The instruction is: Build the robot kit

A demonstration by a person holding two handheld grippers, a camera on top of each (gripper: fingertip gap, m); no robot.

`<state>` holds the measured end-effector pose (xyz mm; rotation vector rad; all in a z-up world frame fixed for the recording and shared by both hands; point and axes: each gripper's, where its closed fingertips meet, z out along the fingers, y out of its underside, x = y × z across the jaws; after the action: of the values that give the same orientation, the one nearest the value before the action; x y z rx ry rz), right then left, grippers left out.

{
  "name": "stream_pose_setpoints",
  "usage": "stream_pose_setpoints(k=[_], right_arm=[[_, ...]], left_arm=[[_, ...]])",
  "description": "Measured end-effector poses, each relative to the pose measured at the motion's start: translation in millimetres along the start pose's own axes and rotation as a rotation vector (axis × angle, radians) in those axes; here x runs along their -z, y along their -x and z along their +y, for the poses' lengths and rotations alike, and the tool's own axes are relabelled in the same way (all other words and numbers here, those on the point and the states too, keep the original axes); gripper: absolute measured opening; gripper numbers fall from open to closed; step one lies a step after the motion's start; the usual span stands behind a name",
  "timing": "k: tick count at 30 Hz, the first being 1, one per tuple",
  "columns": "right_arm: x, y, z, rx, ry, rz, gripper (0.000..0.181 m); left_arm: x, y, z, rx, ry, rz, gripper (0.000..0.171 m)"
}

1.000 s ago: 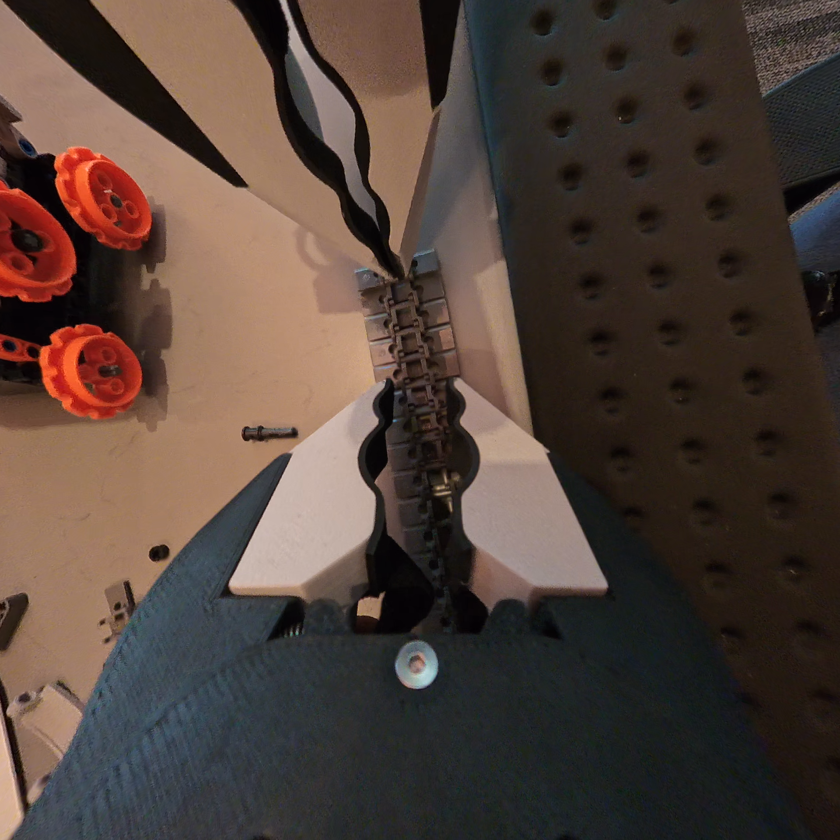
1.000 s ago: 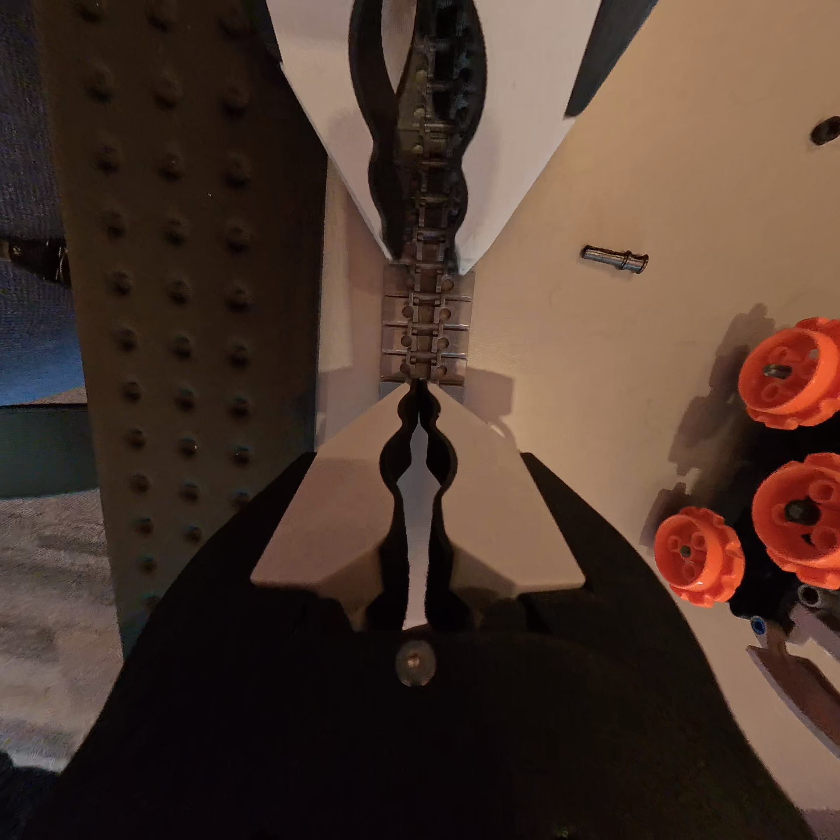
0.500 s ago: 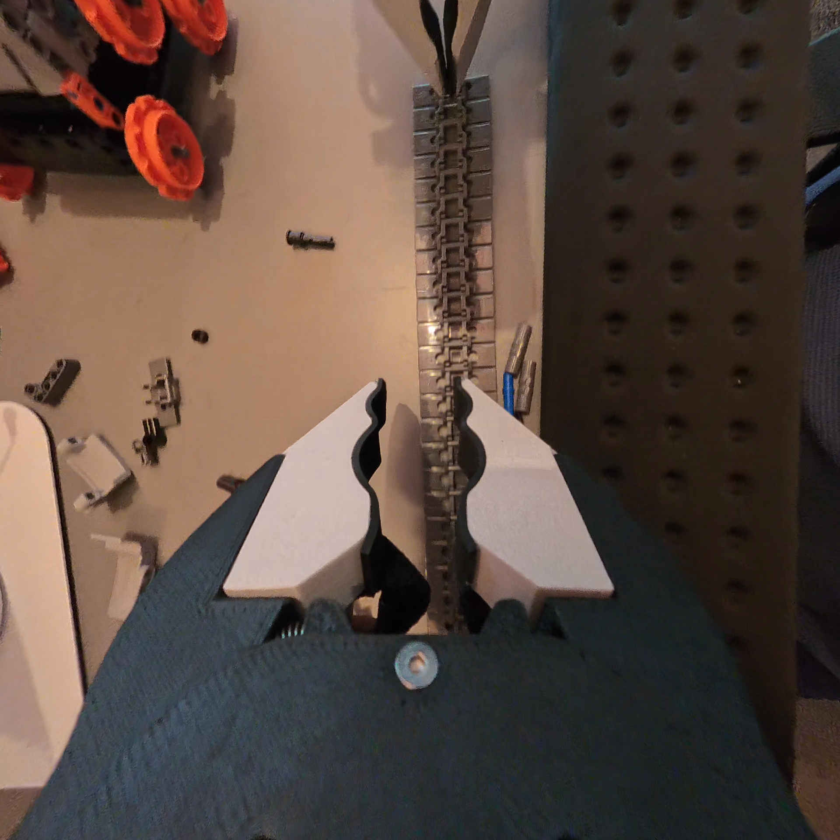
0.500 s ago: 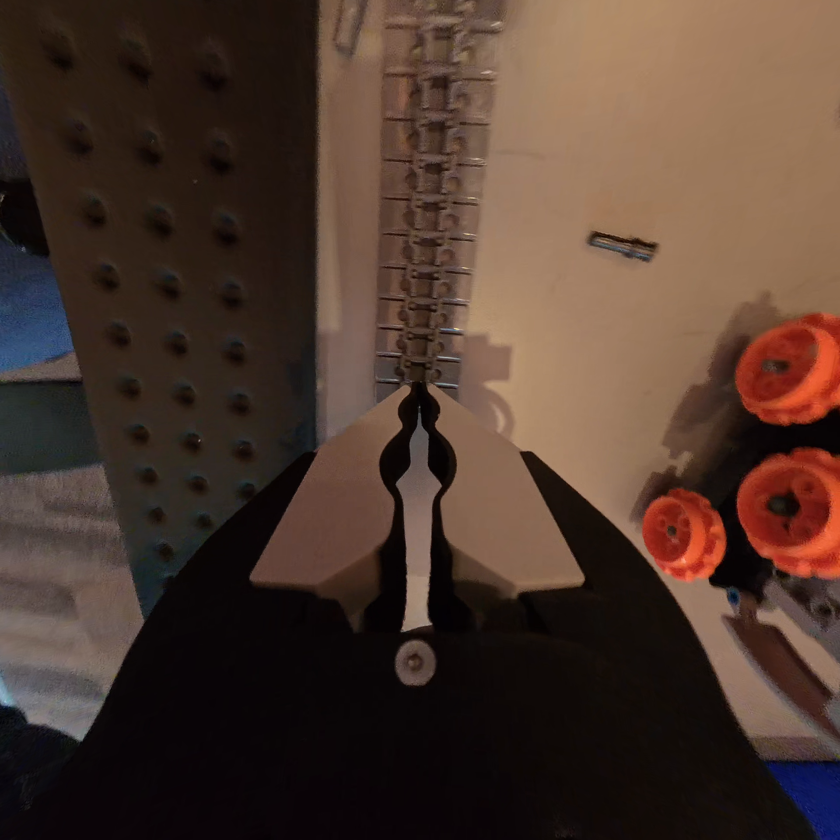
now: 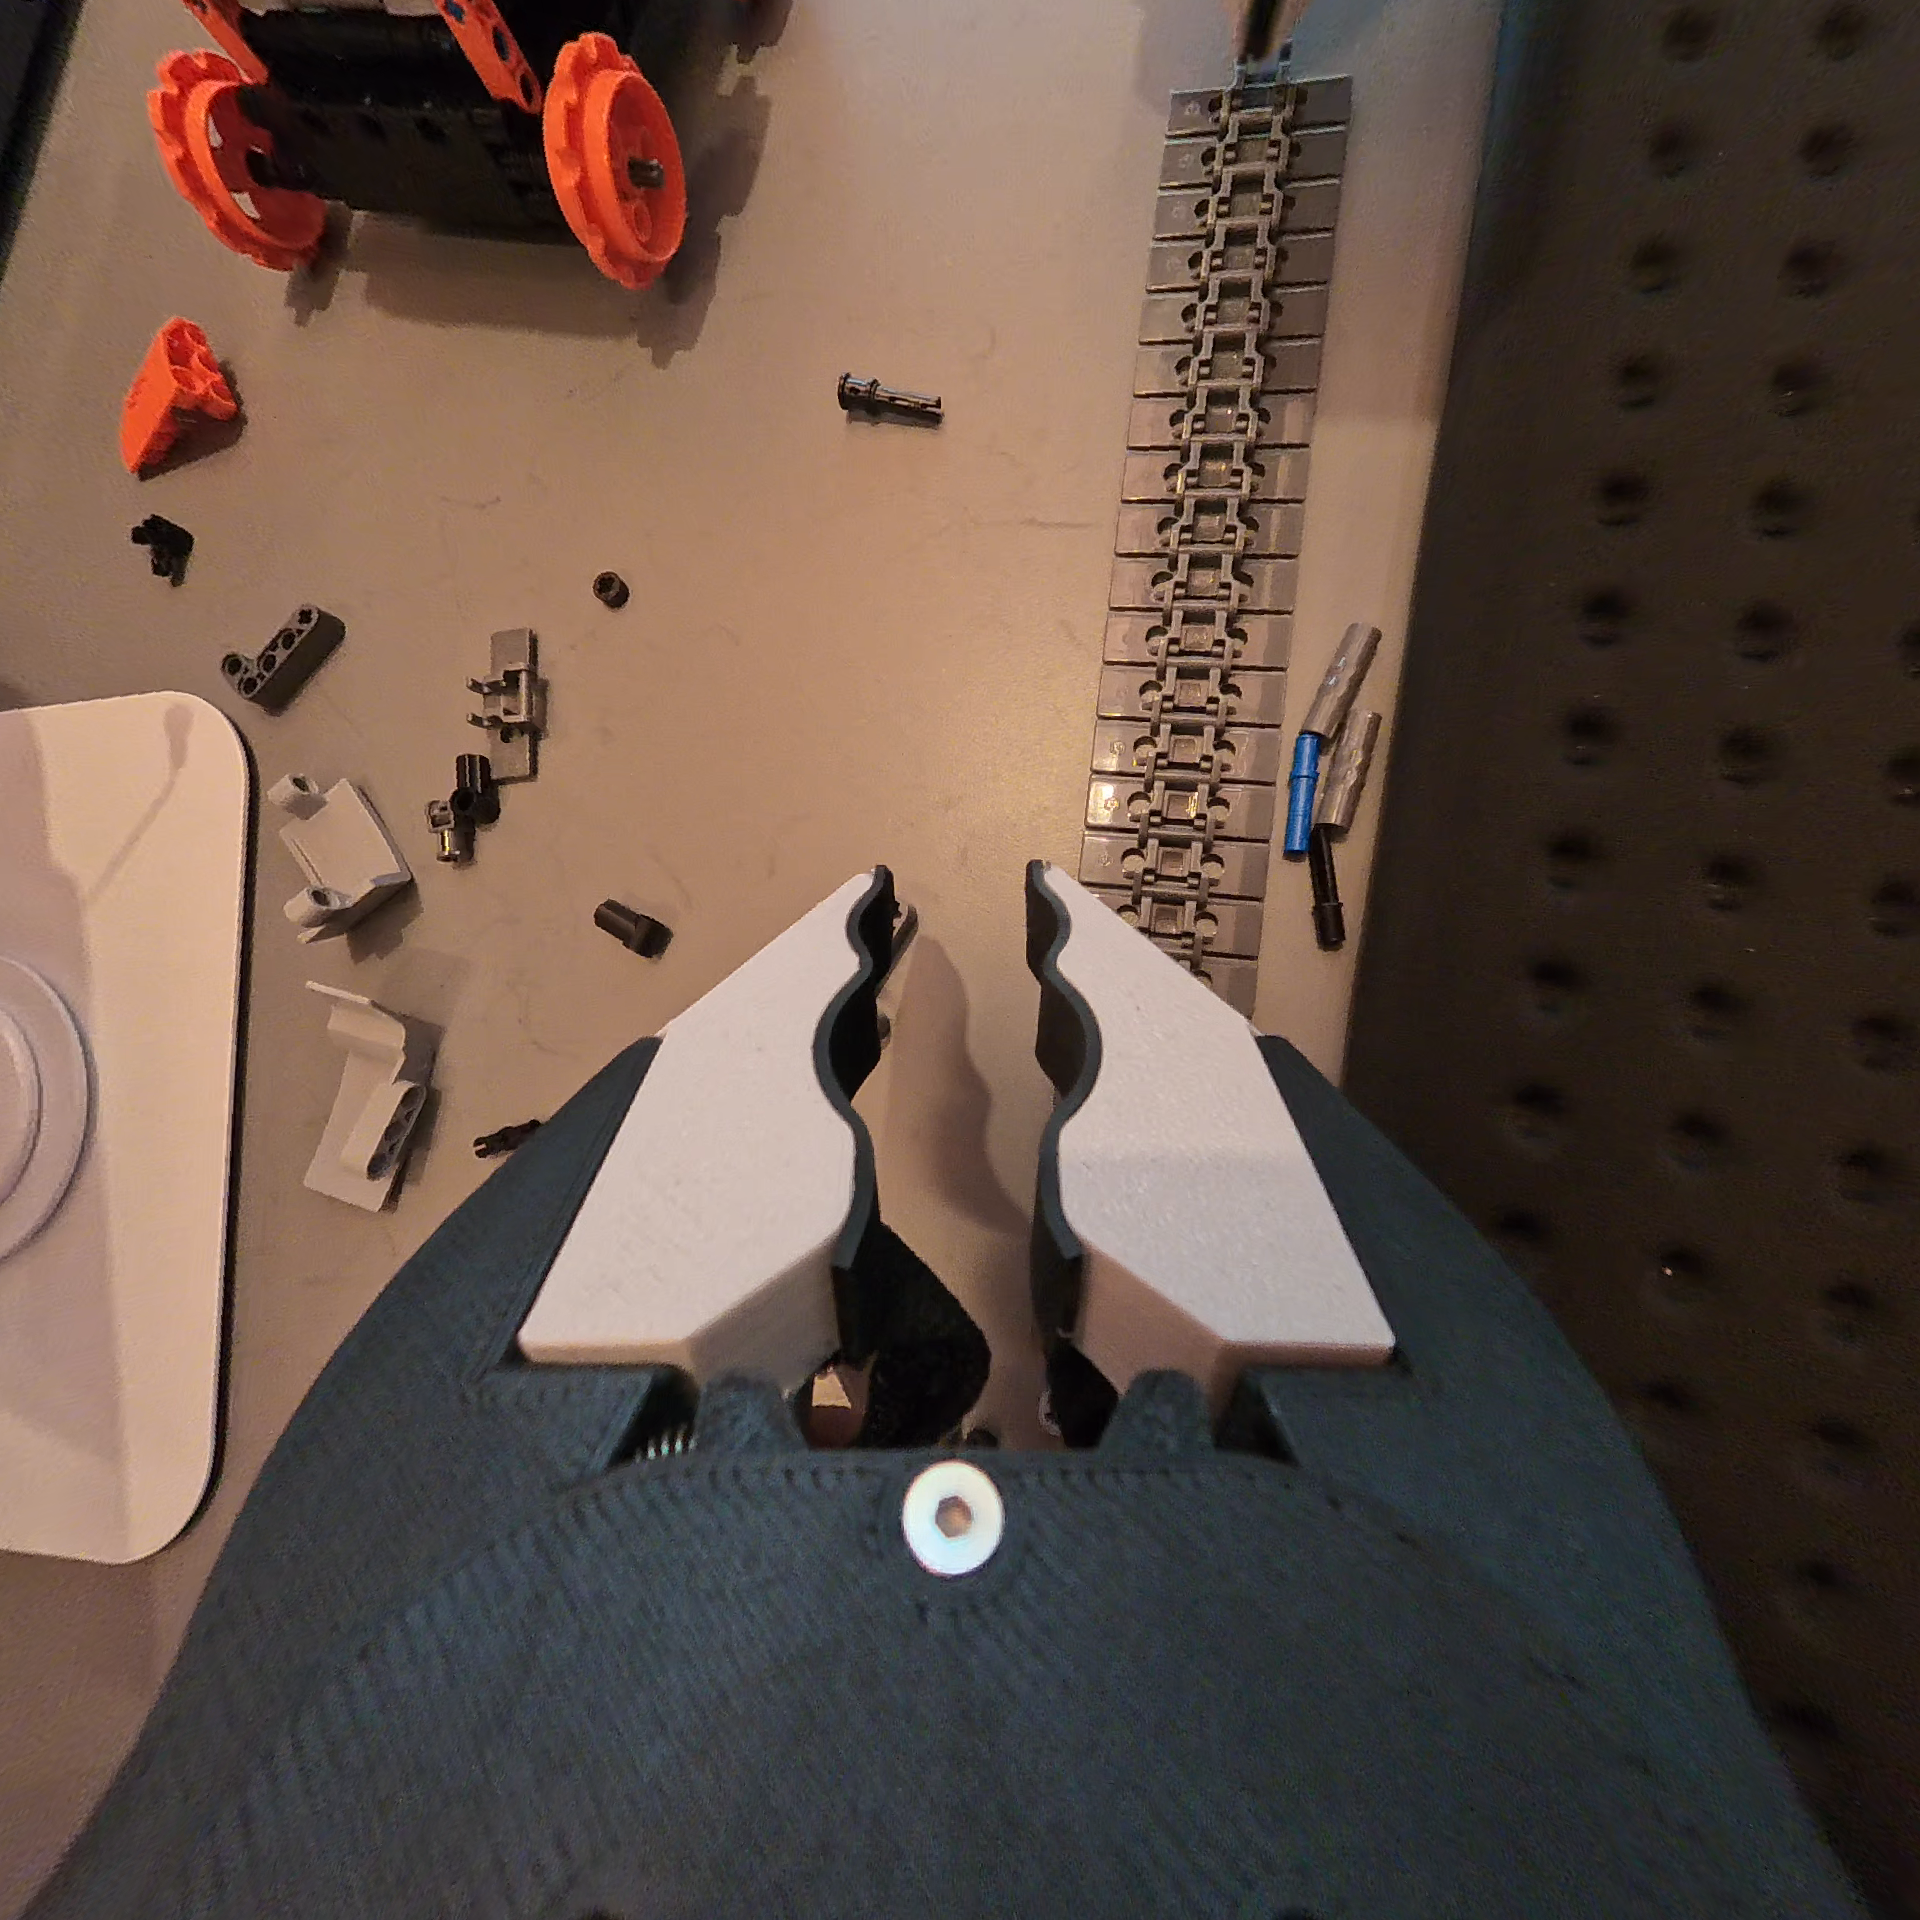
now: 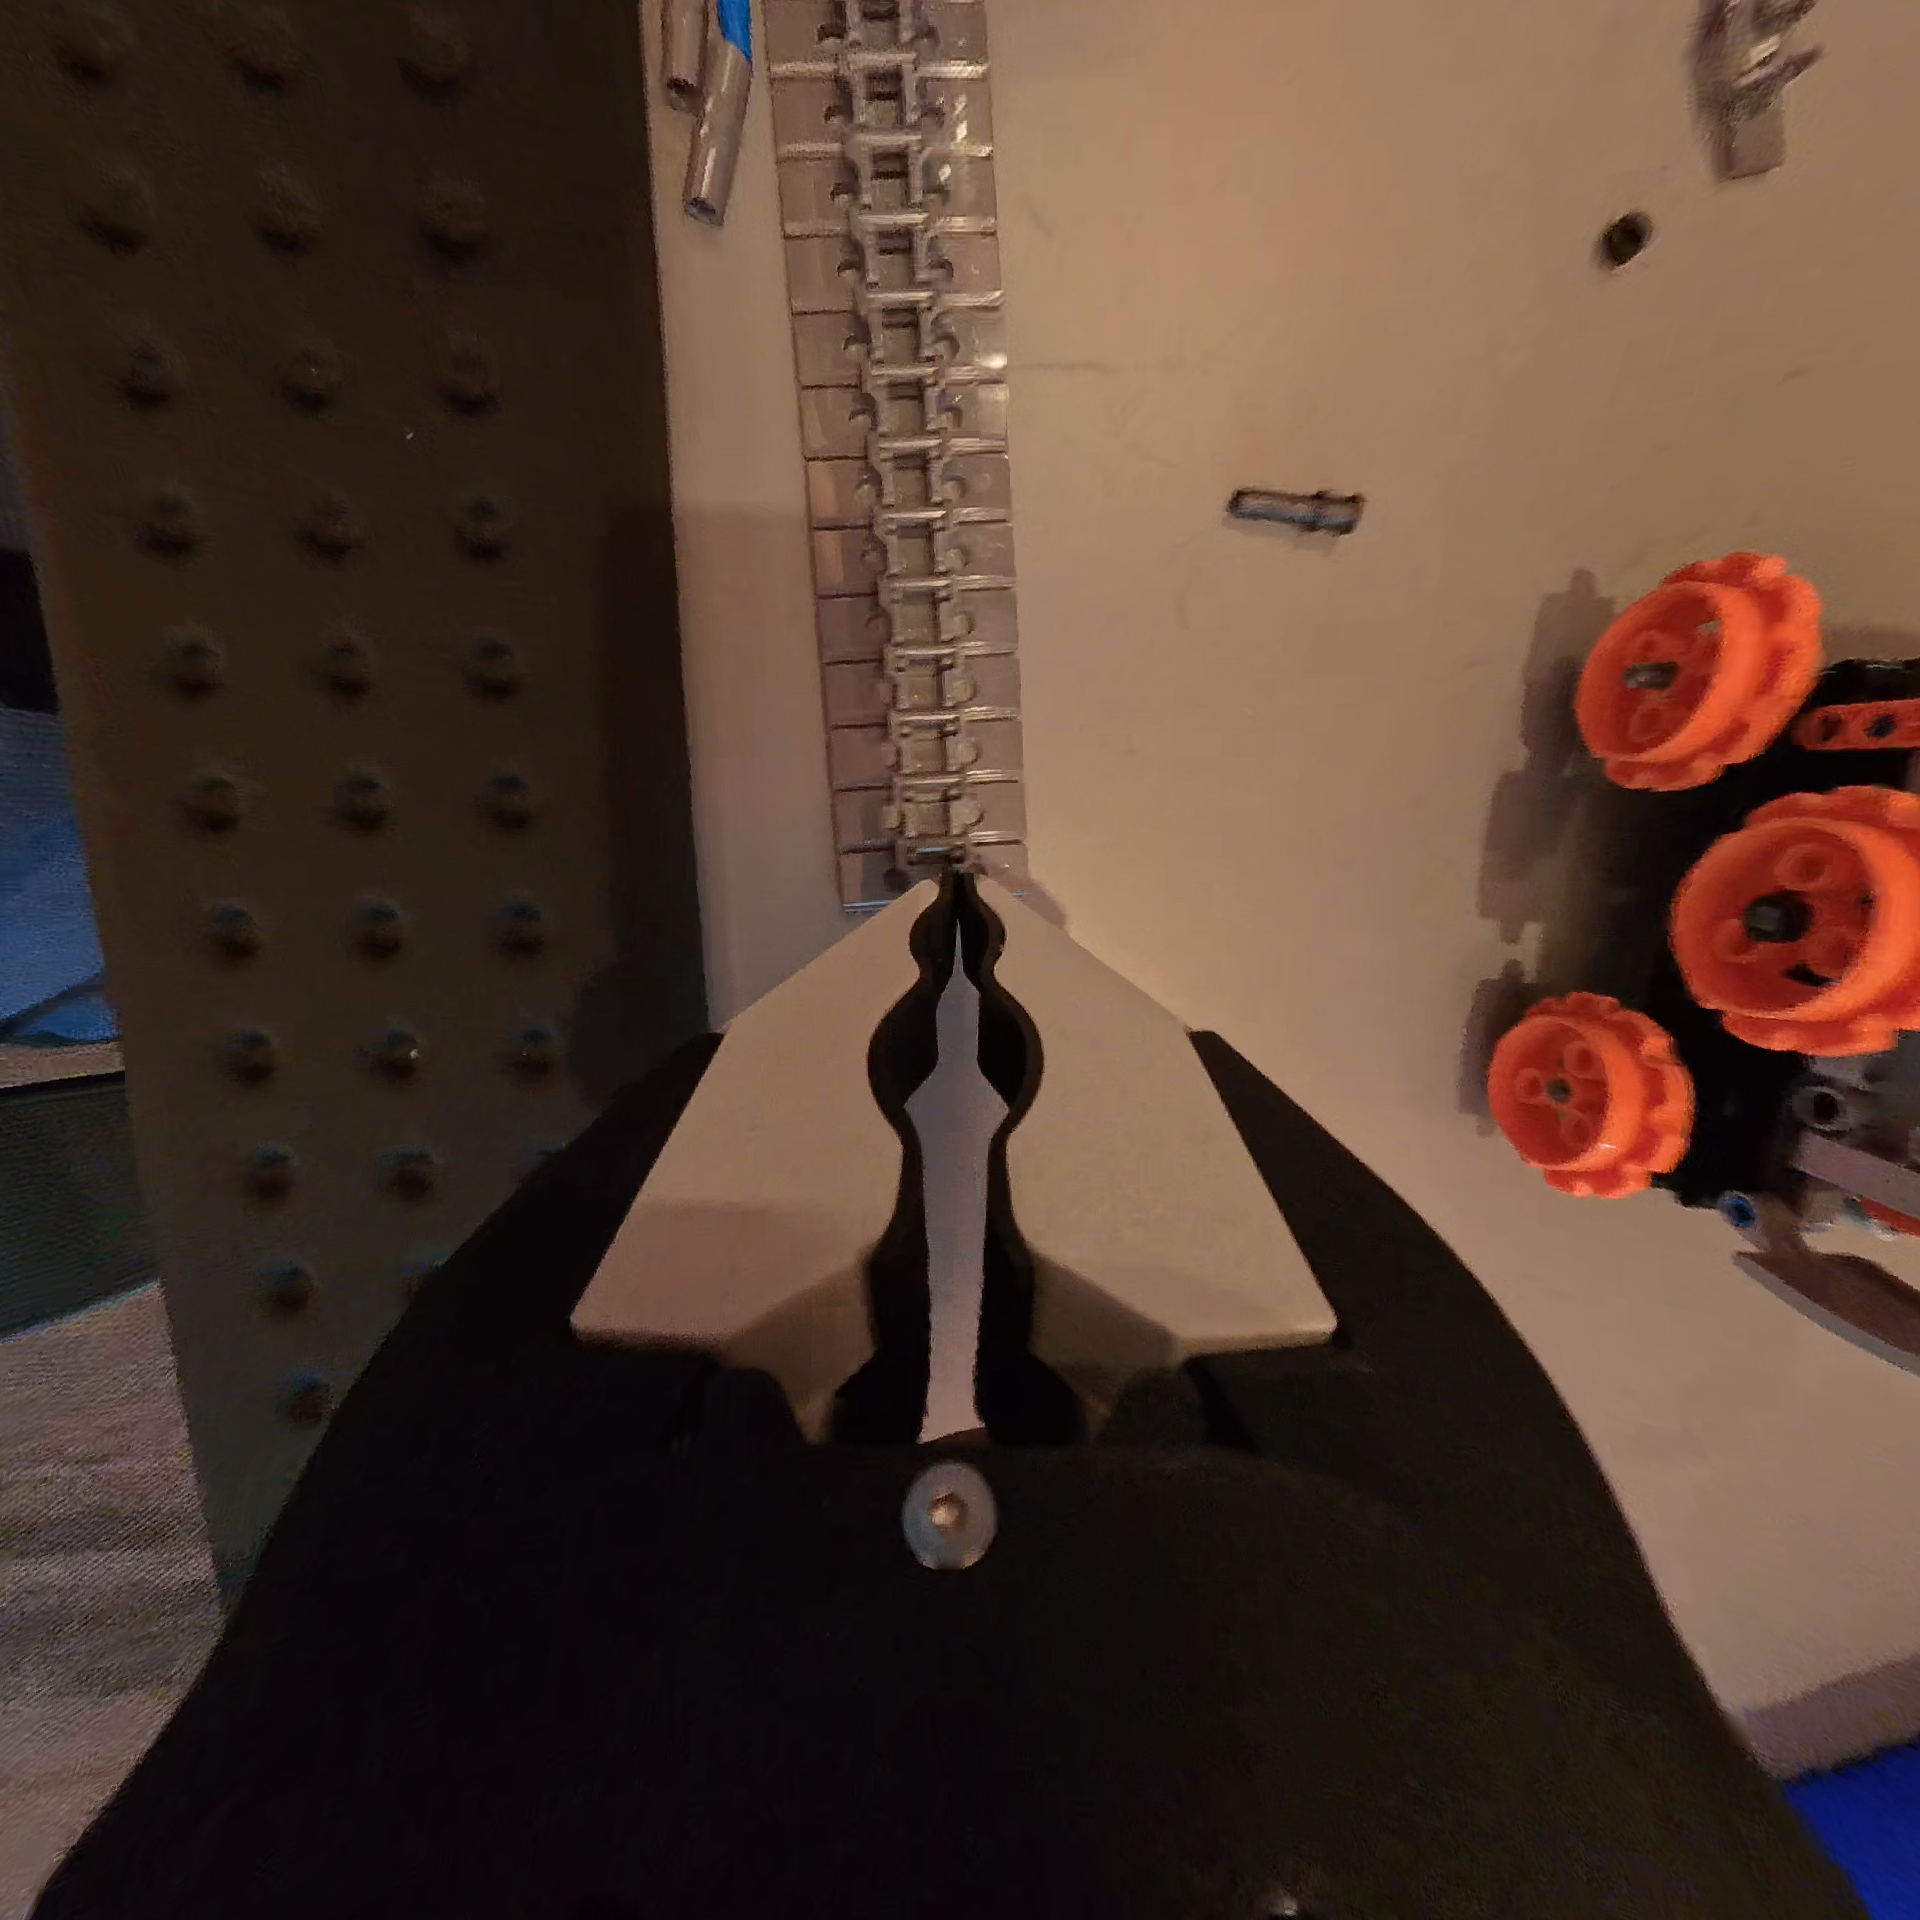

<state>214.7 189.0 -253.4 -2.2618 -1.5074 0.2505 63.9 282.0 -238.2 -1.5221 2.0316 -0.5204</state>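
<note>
A long grey linked track [image 5: 1205, 540] lies stretched flat on the beige table [image 5: 790, 644], beside a dark studded panel [image 5: 1662, 727]. My left gripper [image 5: 958, 878] is open and empty, just left of the track's near end, its right finger [image 5: 1153, 1091] over the last links. My right gripper [image 6: 958, 883] is shut, its tips pinching the end link at the other end of the track [image 6: 904, 468]. A black chassis with orange toothed wheels [image 5: 416, 135] stands at the far left; it also shows in the right wrist view [image 6: 1766, 883].
Loose parts lie about: a black pin [image 5: 888, 400], grey sleeves with a blue pin [image 5: 1335, 748] beside the track, an orange piece [image 5: 177, 395], a single grey link [image 5: 509, 691], two white panels [image 5: 343, 852]. A white rounded base [image 5: 104, 1039] is at the left edge. One gripper's finger ends stand about 20 centimeters off the other's. From the right gripper's tips to the black pin [image 5: 888, 400] is close to 10 centimeters.
My left gripper has opened, let go of the track and drawn back along it. The track now lies flat at full length. My right gripper has stayed shut on its end.
</note>
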Motion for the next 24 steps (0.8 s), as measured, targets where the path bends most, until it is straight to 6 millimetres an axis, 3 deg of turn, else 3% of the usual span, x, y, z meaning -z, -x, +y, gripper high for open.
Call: stream_pose_setpoints(k=[4,11,16,19,24], right_arm=[[5.3,0.2,-19.8,0.021,-0.068,0.014,0.0],[-7.0,-1.0,-11.4,0.029,-0.005,0.002,0.0],[-3.9,4.9,-29.4,0.056,-0.056,-0.005,0.0],[-13.6,5.4,-25.5,0.071,-0.016,-0.005,0.0],[-8.9,2.1,-31.1,0.066,-0.038,0.013,0.0]], left_arm=[[1.2,6.7,0.5,0.013,-0.008,-0.017,0.024],[4.8,10.8,-1.0,0.017,-0.024,-0.035,0.024],[6.9,14.7,-2.7,0.022,-0.036,-0.049,0.024],[8.3,17.1,-3.3,0.028,-0.044,-0.058,0.024],[9.6,19.5,-4.5,0.031,-0.05,-0.068,0.023]])
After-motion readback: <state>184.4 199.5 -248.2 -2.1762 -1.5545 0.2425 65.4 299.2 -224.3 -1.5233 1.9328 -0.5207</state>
